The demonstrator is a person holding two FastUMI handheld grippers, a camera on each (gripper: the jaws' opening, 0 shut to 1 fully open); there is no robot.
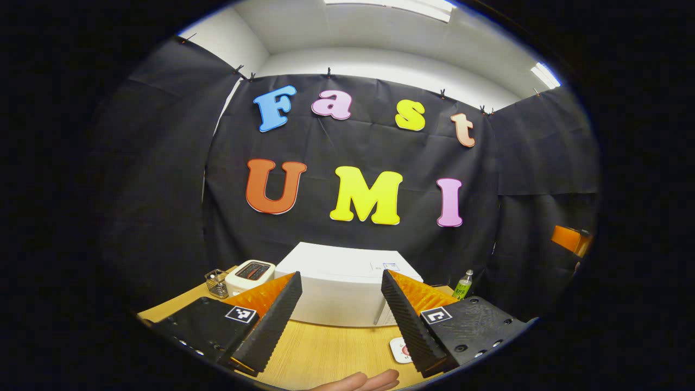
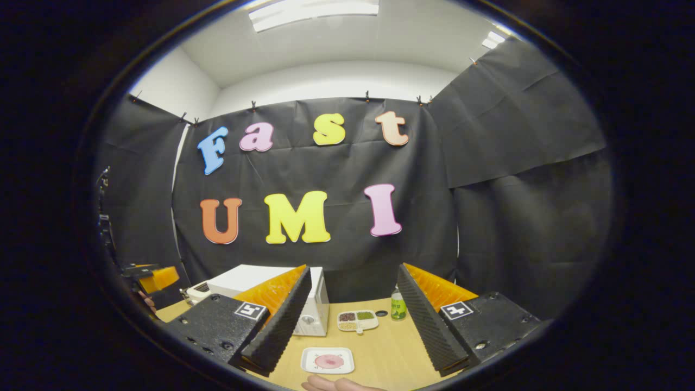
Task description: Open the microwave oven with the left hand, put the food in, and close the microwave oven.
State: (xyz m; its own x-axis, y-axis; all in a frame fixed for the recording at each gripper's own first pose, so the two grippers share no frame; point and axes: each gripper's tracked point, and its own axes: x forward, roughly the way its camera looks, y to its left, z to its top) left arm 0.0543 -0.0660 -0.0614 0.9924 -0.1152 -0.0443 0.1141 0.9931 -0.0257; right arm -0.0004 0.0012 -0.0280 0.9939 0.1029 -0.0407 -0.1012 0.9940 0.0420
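Open left claw (image 1: 341, 320) before apparently closed microwave (image 1: 342, 290).

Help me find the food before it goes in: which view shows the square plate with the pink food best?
The right gripper view: the whole plate lies on the table between that gripper's open fingers. The left gripper view catches just an edge of it beside the left gripper's finger.

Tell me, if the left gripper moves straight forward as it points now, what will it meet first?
Most likely the white microwave oven: it stands directly between the open fingers of the left gripper, on the wooden table. Nothing seems to lie before it, though depth is hard to judge.
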